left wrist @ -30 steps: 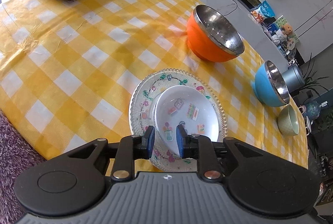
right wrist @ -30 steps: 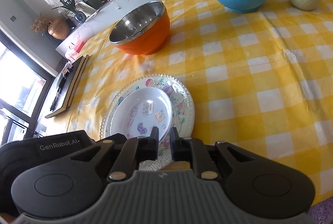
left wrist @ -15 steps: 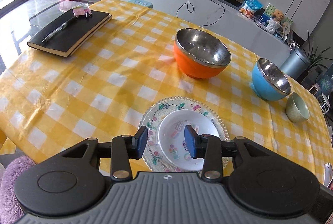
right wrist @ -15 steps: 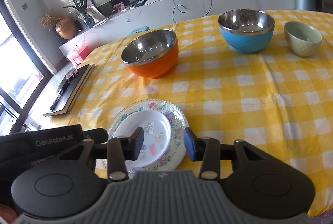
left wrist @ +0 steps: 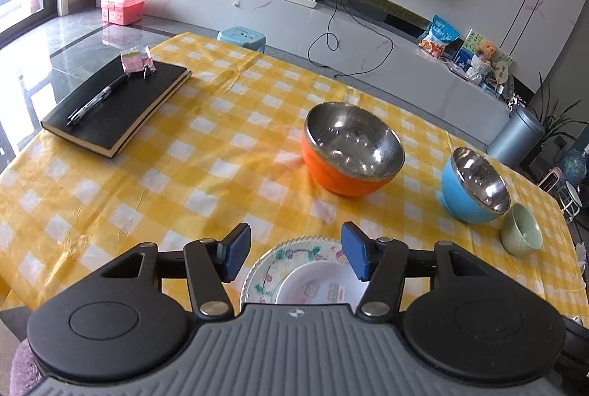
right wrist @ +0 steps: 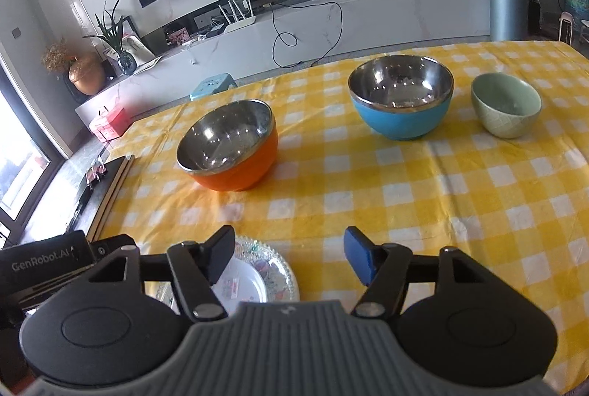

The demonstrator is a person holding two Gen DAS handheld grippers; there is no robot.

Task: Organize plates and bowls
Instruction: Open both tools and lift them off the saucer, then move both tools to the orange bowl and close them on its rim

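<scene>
A small white plate with stickers (left wrist: 316,289) lies on a patterned glass plate (left wrist: 270,272) at the table's near edge. Above them my left gripper (left wrist: 294,254) hangs with its jaws opening and nothing held. Just right of the stack (right wrist: 254,281), my right gripper (right wrist: 289,258) is also opening over bare cloth, empty. Farther back stand an orange steel-lined bowl (left wrist: 351,149) (right wrist: 230,145), a blue steel-lined bowl (left wrist: 475,186) (right wrist: 401,97) and a small green bowl (left wrist: 521,230) (right wrist: 506,105), all upright and apart.
A yellow checked cloth (left wrist: 206,175) covers the table. A black notebook (left wrist: 117,105) with a pen and a pink clip lies at the far left corner. The other gripper's body (right wrist: 44,263) shows at the right wrist view's left edge.
Both grippers went from nearly shut at the plates' rim to wide apart, and both lifted and tilted up, so the stacked plates have slid toward the bottom of each view.
</scene>
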